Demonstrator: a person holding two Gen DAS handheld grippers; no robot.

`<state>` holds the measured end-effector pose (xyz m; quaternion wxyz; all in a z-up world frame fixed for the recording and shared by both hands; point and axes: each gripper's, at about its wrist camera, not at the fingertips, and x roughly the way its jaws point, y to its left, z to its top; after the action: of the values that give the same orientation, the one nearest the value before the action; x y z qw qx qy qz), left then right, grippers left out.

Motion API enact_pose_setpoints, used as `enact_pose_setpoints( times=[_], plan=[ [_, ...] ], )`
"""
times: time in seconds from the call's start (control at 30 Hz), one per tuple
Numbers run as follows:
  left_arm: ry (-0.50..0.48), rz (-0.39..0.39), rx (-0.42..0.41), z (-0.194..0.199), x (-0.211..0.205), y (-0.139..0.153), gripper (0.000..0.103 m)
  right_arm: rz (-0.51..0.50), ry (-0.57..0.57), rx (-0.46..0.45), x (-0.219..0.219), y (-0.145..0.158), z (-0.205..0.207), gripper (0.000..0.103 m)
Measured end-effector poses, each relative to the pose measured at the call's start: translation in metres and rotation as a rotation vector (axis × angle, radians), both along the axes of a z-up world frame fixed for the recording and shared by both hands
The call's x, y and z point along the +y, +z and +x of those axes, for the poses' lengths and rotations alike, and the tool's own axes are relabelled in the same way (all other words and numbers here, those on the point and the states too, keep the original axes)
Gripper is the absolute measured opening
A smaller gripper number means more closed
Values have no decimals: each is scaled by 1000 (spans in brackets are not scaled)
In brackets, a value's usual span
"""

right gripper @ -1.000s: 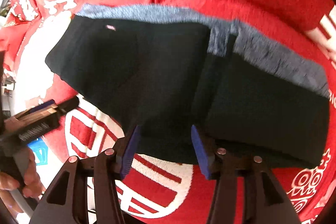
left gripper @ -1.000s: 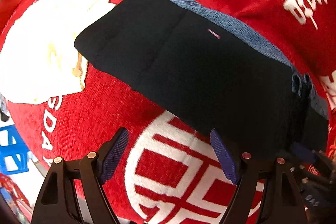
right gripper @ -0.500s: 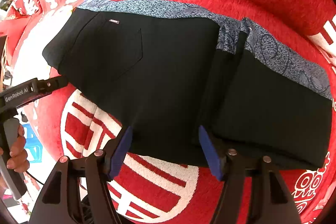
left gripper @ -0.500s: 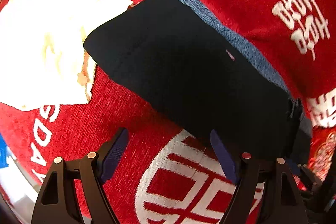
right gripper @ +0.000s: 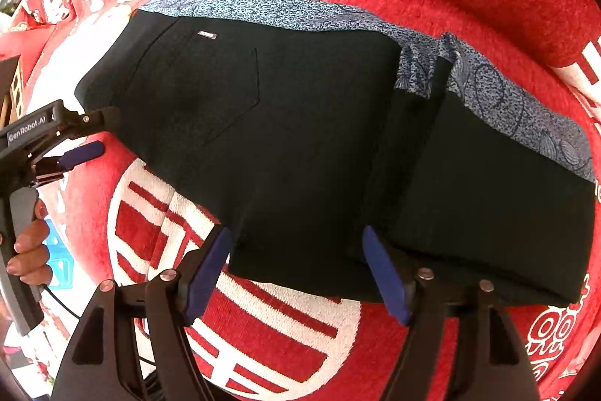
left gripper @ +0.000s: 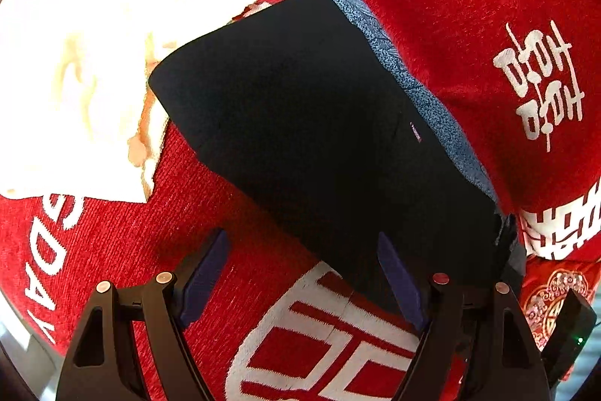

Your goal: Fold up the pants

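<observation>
The black pants [right gripper: 300, 145] lie folded flat on the red cloth, with a blue patterned waistband [right gripper: 285, 14] along the far edge and a back pocket showing. They also show in the left wrist view [left gripper: 319, 138]. My right gripper [right gripper: 296, 250] is open and empty at the near edge of the pants, its jaws astride the hem. My left gripper [left gripper: 300, 250] is open and empty just short of the near edge of the pants, toward their left end. It also shows in the right wrist view [right gripper: 90, 134] at the left end of the pants.
A red cloth with white characters [left gripper: 450, 6] covers the surface. A white printed patch [left gripper: 75, 62] lies left of the pants. A hand [right gripper: 30, 247] holds the left gripper's handle. A blue crate [right gripper: 56, 262] sits beyond the cloth edge.
My left gripper has shifted left along the pants toward their left end. My right gripper has opened wider and stays at the near hem. The pants have not moved.
</observation>
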<state>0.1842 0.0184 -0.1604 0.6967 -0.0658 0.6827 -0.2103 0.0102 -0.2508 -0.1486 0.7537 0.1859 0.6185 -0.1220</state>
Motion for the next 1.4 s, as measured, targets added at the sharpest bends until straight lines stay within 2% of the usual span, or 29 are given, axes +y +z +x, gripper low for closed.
enact_pose_setpoints(
  times=[0.13,0.23,0.33,0.5,0.6,0.87,1.23,1.4],
  plan=[
    [-27,-4,12,-5,-4,0,81,-34,2,16,4,4,0,77],
    [-44,24,-10,-11,-4,3,81,-48,4,-18,12,14,6,66],
    [-50,39,-21,-14,-4,4,81,-52,36,-49,25,19,21,61],
    [-47,40,-18,-11,-3,4,81,71,-17,26,18,-10,36,61],
    [-50,35,-17,-15,-5,4,81,108,-48,5,12,-12,35,61],
    [-45,21,-16,-12,-1,3,81,104,-11,7,11,-15,35,62],
    [33,-239,46,7,27,-5,81,97,13,-3,18,-18,44,65],
    [80,-319,55,17,37,-11,81,99,16,-12,17,-16,38,65]
  ],
)
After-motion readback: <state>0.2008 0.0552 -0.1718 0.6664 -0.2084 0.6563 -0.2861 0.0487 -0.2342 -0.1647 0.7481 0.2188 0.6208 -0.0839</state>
